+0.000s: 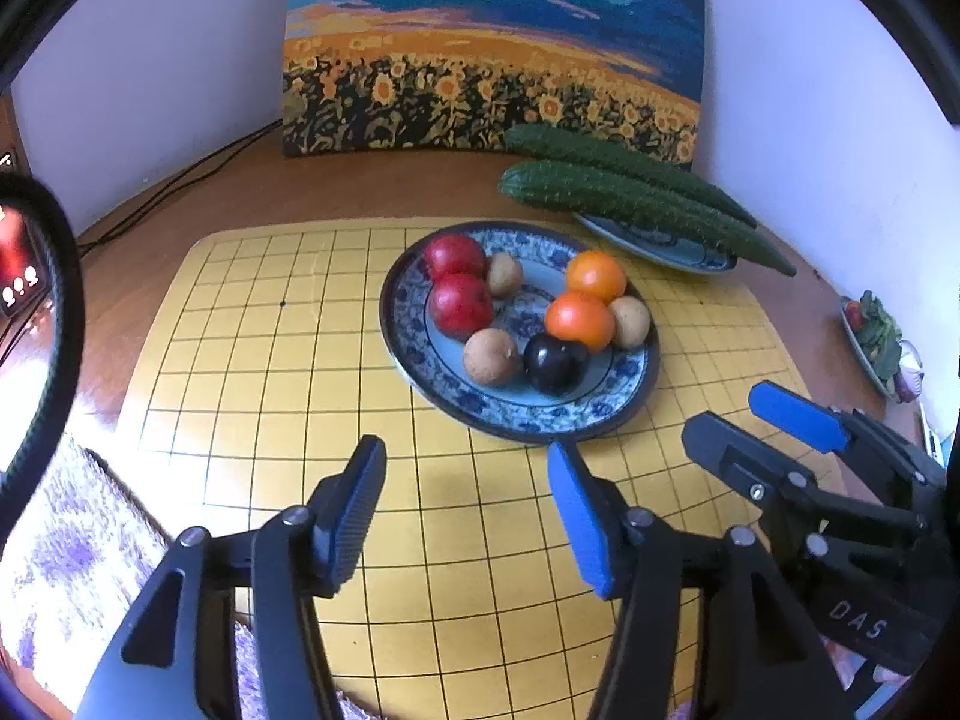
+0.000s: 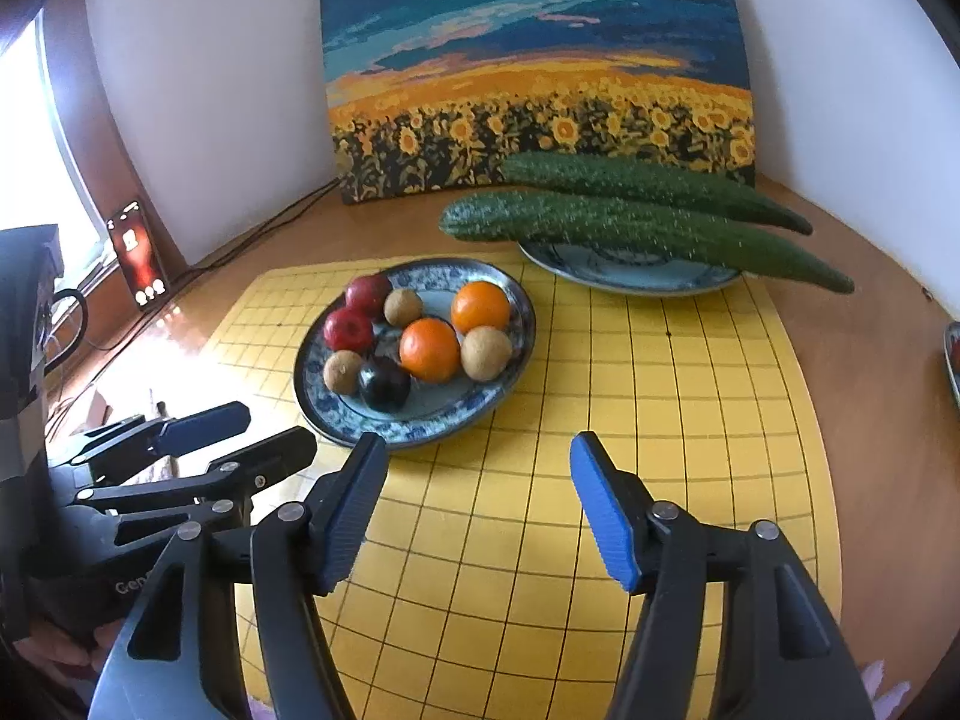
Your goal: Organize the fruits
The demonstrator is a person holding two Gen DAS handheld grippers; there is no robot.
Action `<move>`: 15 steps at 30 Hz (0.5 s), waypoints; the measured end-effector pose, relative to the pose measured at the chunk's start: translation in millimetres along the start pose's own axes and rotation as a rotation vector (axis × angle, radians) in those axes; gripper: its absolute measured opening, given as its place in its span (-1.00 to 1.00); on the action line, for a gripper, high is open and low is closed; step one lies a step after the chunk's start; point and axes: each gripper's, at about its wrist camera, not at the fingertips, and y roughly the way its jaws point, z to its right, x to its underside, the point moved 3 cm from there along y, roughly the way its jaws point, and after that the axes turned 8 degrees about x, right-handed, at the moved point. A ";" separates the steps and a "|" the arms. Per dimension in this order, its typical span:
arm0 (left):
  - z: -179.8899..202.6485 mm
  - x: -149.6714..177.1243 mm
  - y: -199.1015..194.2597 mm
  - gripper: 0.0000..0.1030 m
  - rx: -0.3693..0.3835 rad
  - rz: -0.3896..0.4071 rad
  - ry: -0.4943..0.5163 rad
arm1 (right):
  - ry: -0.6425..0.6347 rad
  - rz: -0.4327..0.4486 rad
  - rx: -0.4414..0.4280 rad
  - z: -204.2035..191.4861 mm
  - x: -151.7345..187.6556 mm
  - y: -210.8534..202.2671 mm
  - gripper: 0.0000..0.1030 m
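A blue-patterned plate (image 1: 600, 414) (image 2: 324, 408) on the yellow grid mat holds two red apples (image 1: 459, 303) (image 2: 349, 329), two oranges (image 1: 579, 317) (image 2: 429, 349), three brown kiwis (image 1: 491, 355) (image 2: 486, 353) and a dark plum (image 1: 555, 361) (image 2: 384, 383). My left gripper (image 1: 468, 462) is open and empty, just in front of the plate. My right gripper (image 2: 477, 456) is open and empty, at the plate's near right edge. Each gripper shows in the other's view, the right one (image 1: 744, 414) and the left one (image 2: 270, 429).
Two long cucumbers (image 1: 636, 198) (image 2: 630, 222) lie on a second plate (image 1: 666, 249) (image 2: 624, 279) behind. A sunflower painting (image 1: 492, 48) (image 2: 534, 66) leans on the wall. A vegetable dish (image 1: 873, 339) sits far right. A phone (image 2: 137, 252) and cables (image 1: 180, 180) are at the left.
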 end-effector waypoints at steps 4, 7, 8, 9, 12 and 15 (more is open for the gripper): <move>-0.6 4.7 5.8 0.17 -0.025 -0.013 0.005 | 0.001 -0.021 0.027 1.0 8.2 7.8 0.28; -0.3 7.5 8.3 0.17 -0.038 -0.017 0.012 | 0.002 -0.029 0.046 1.7 12.2 12.3 0.28; 0.2 8.4 9.0 0.17 -0.041 -0.018 0.016 | 0.003 -0.032 0.051 2.1 13.3 13.7 0.28; 0.5 9.1 9.7 0.17 -0.044 -0.017 0.020 | 0.005 -0.036 0.058 2.7 14.5 15.3 0.29; 2.4 10.8 12.6 0.17 -0.053 -0.020 0.031 | 0.016 -0.048 0.068 6.0 17.2 19.1 0.29; 2.1 11.3 15.4 0.18 -0.061 -0.022 0.033 | 0.016 -0.049 0.081 6.2 18.8 19.5 0.32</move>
